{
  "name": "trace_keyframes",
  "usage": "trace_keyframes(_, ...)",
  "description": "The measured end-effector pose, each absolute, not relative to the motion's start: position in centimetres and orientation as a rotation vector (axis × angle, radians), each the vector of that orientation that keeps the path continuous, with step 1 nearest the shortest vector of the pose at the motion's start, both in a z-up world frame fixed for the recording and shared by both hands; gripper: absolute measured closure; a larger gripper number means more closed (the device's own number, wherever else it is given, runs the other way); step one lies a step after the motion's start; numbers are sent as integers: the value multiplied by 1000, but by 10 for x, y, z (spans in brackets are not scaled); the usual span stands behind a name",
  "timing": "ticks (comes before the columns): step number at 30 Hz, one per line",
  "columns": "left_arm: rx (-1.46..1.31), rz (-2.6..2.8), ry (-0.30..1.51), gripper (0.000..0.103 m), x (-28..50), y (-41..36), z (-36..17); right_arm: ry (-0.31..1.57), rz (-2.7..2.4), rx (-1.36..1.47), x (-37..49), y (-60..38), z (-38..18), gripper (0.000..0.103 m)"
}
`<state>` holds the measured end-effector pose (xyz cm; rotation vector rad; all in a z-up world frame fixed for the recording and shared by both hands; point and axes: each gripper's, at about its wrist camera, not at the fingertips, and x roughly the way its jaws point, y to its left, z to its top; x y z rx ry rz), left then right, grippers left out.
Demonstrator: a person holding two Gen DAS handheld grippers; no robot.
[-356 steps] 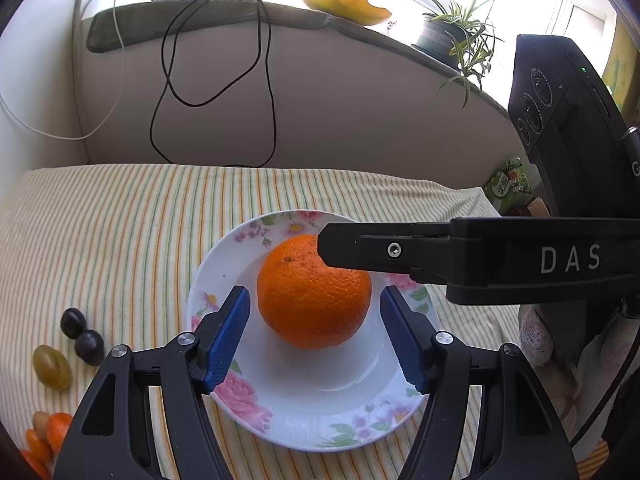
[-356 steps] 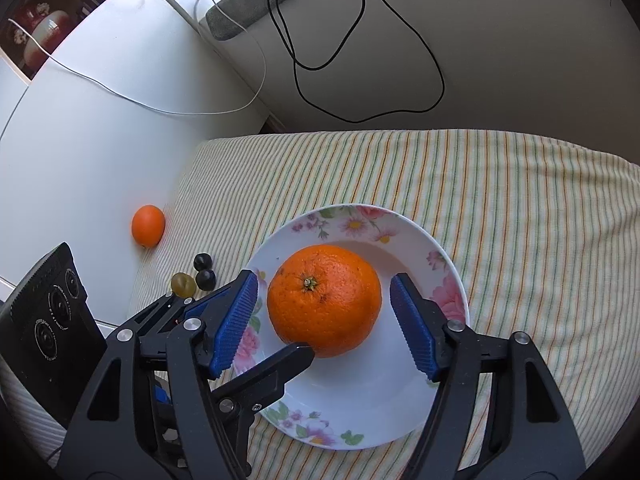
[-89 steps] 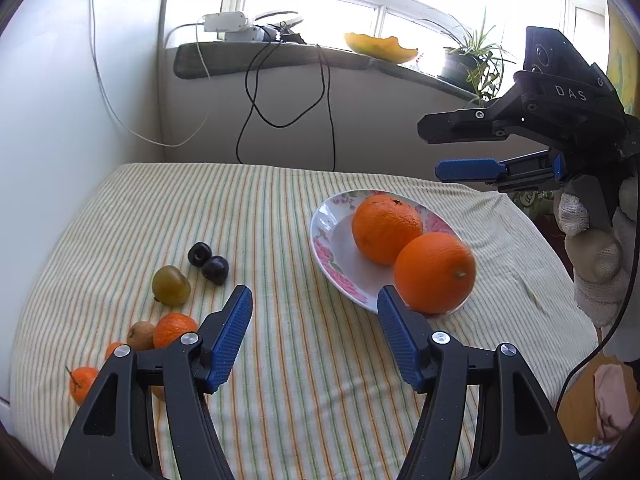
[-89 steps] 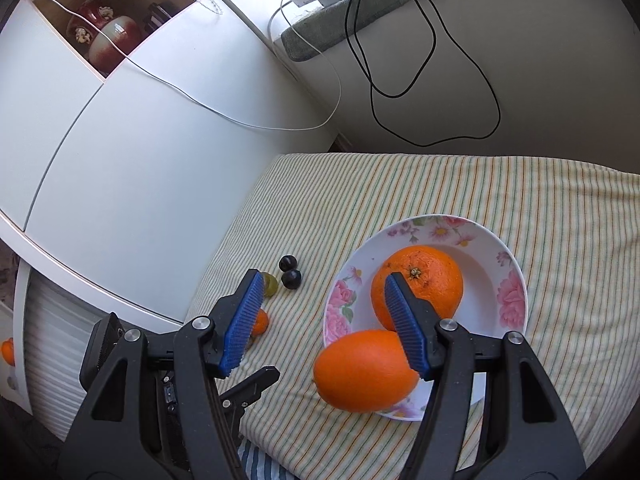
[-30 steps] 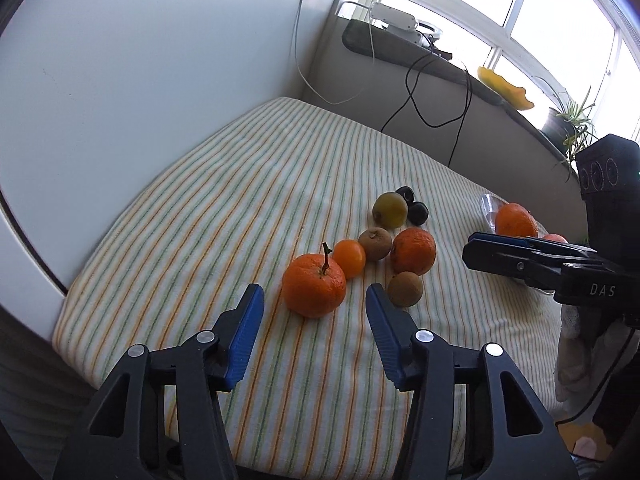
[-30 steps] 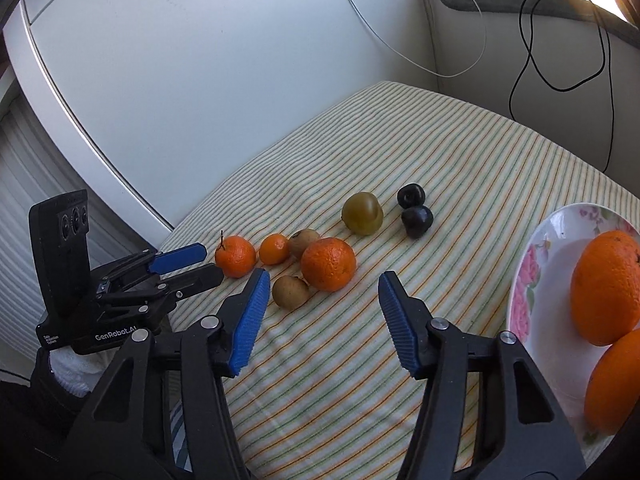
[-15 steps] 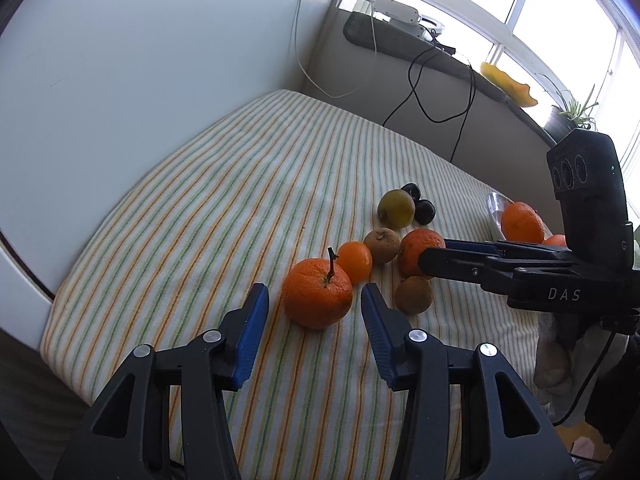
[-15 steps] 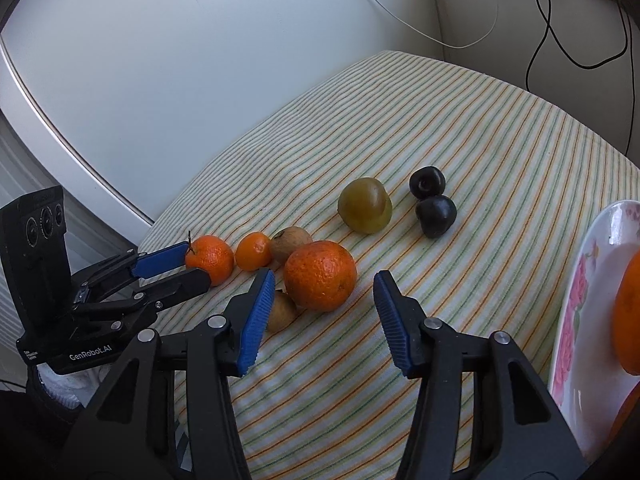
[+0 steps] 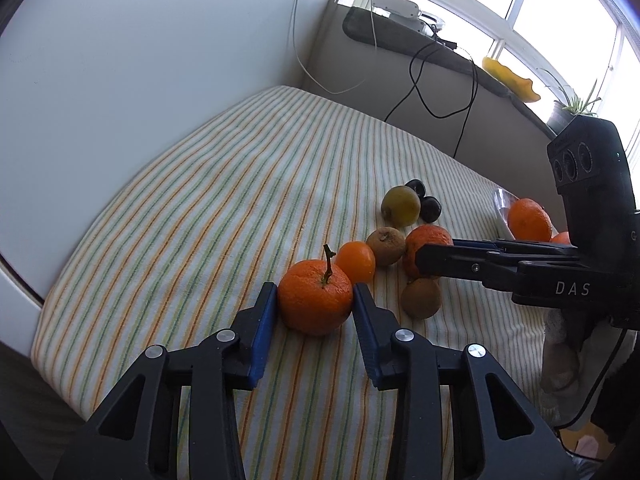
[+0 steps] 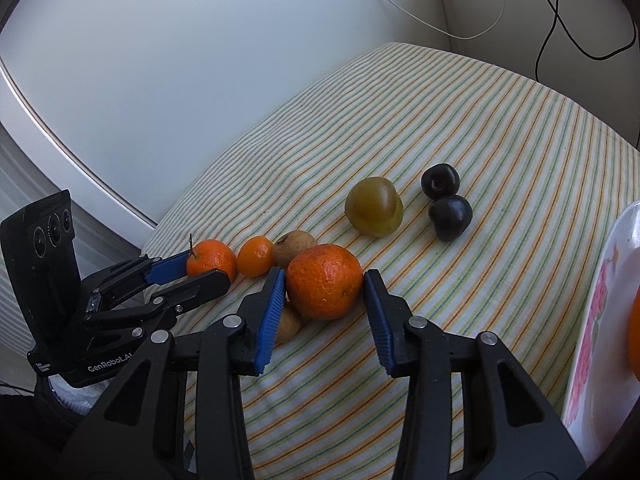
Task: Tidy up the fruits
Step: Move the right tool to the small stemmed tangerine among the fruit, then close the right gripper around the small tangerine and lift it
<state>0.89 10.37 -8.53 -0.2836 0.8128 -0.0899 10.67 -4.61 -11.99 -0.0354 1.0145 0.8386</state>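
Observation:
My left gripper (image 9: 315, 296) is shut on a stemmed tangerine (image 9: 315, 302) that rests on the striped cloth (image 9: 224, 184); it also shows in the right wrist view (image 10: 212, 260). My right gripper (image 10: 324, 280) is shut on a bigger tangerine (image 10: 323, 280), also resting on the cloth, with pads touching both sides; the left wrist view shows it (image 9: 424, 240) behind the right fingers. A small tangerine (image 10: 256, 256), two brown kiwis (image 10: 294, 242) (image 9: 421, 298), a green plum (image 10: 374, 206) and two dark plums (image 10: 448, 204) lie around.
A floral plate (image 10: 600, 320) with two oranges (image 9: 528, 220) sits at the right. A white cabinet wall (image 10: 160, 80) borders the table on the left. Black cables (image 9: 440, 92) hang down the back wall. The table edge (image 9: 52, 320) is near the left gripper.
Both grippers have moved forward onto their fruit and closed: the left around the stemmed tangerine, the right around the bigger tangerine. The fruits have not left the cloth.

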Motion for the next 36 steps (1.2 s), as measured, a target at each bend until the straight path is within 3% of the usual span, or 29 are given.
trace_keyframes(17, -295, -100, 776, 67, 5, 99, -68, 956, 840, 34, 92, -79, -94, 62)
trace_keyframes(36, -245, -318, 726, 67, 33, 30, -37, 857, 688, 73, 65, -171, -56, 62)
